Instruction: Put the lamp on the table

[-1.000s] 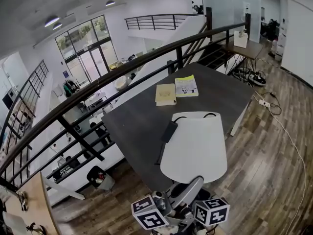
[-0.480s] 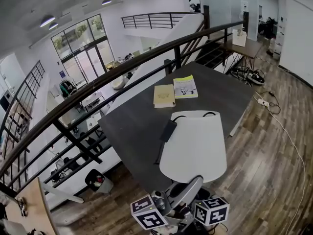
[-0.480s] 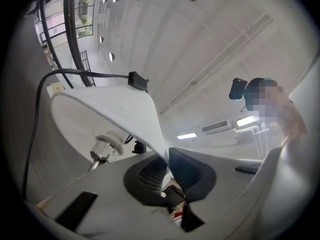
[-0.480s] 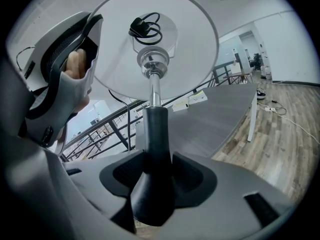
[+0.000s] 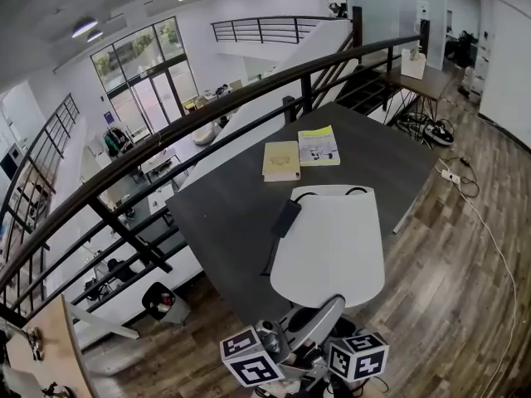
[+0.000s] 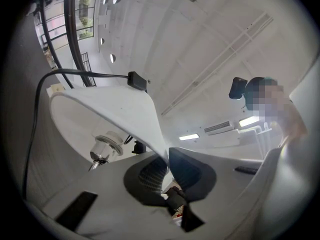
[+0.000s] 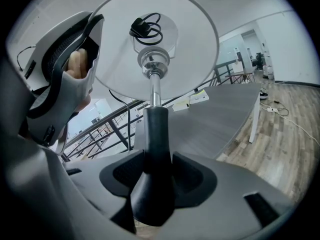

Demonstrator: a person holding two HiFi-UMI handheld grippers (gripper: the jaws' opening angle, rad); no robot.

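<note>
From the head view I see the lamp (image 5: 332,247) low in the frame, its white shade (image 5: 340,214) covering the near end of the dark table (image 5: 224,214). A black cord (image 5: 271,255) trails along the shade's left side. Two books (image 5: 280,160) lie on the far half of the table, well apart from the lamp.

In the left gripper view, my left gripper (image 6: 166,170) is clamped on the thin rim of the shade, which fans out up and to the left, and the bulb socket (image 6: 106,146) shows inside it.

In the right gripper view, my right gripper (image 7: 156,176) is closed around the lamp's black stem (image 7: 156,134). The stem rises straight from between the jaws to the shade above, with the table lying beyond it.
</note>
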